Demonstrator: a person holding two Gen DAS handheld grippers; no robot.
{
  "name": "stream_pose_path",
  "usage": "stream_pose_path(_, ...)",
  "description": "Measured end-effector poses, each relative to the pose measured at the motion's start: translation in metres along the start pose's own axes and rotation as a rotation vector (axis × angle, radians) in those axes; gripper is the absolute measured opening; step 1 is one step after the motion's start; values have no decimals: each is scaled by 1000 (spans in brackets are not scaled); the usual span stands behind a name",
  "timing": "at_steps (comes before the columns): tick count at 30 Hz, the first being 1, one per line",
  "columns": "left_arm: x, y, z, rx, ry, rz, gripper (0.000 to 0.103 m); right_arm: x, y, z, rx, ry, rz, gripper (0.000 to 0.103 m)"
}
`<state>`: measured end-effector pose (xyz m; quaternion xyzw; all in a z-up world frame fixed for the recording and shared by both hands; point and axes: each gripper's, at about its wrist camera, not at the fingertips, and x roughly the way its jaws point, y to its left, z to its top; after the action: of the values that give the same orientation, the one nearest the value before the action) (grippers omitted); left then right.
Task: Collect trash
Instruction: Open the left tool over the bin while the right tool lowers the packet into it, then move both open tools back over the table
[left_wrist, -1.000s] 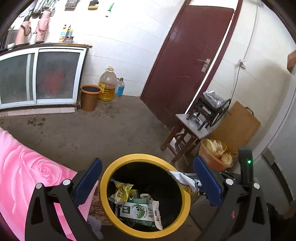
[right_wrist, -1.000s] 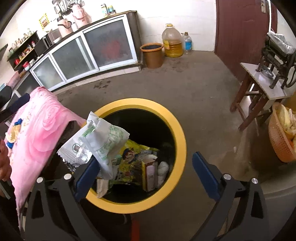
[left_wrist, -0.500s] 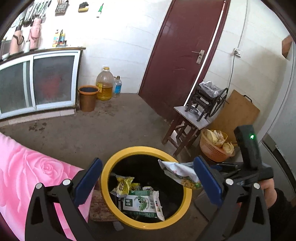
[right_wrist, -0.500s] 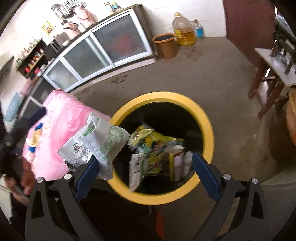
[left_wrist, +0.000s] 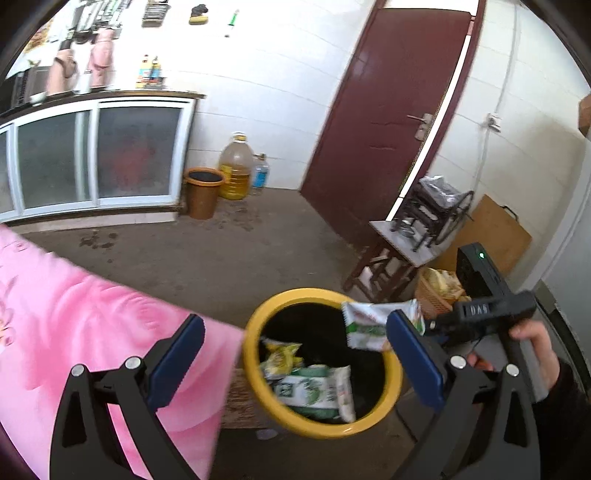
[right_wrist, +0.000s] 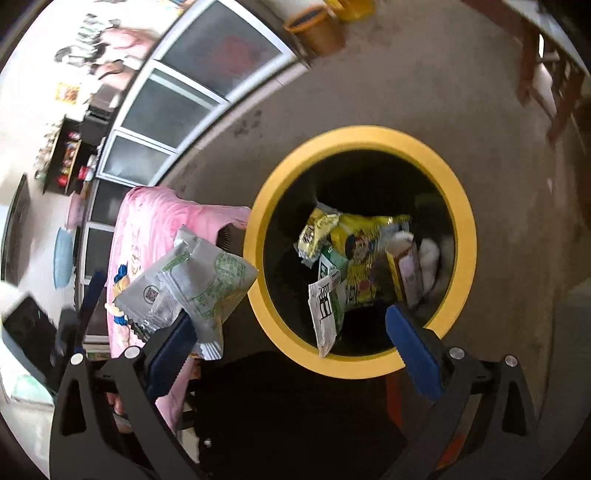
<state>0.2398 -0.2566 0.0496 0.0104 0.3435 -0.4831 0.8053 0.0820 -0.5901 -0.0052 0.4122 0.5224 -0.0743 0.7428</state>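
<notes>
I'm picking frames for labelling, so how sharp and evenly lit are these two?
Left wrist: pink cloth and cabinet motion-smeared, door edge blown out. Right wrist: blurrier overall, fisheye bends the cabinet; bin interior dark, yet its wrappers and the stuck wrapper stay readable.

The left gripper has its jaws wide apart. The right gripper also stands spread, and a hand at the frame's lower right holds it.
</notes>
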Motion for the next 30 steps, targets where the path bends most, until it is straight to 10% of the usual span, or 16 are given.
stream_pose_path(7, -55, 46, -11, -12, -3, 129, 95, 14, 32, 27, -223, 83, -488, 95)
stream_pose_path(11, -92, 71, -20, -23, -26, 198, 95, 11, 57, 34, -315, 95, -604, 95)
stream_pose_path(17, -156, 120, -49, -60, -45, 320, 95, 2, 94, 31, -361, 52, -579, 95)
stream_pose_path(30, -304, 214, -142, -78, -37, 800, 95, 40, 301, -59, -964, -274, -92, 95)
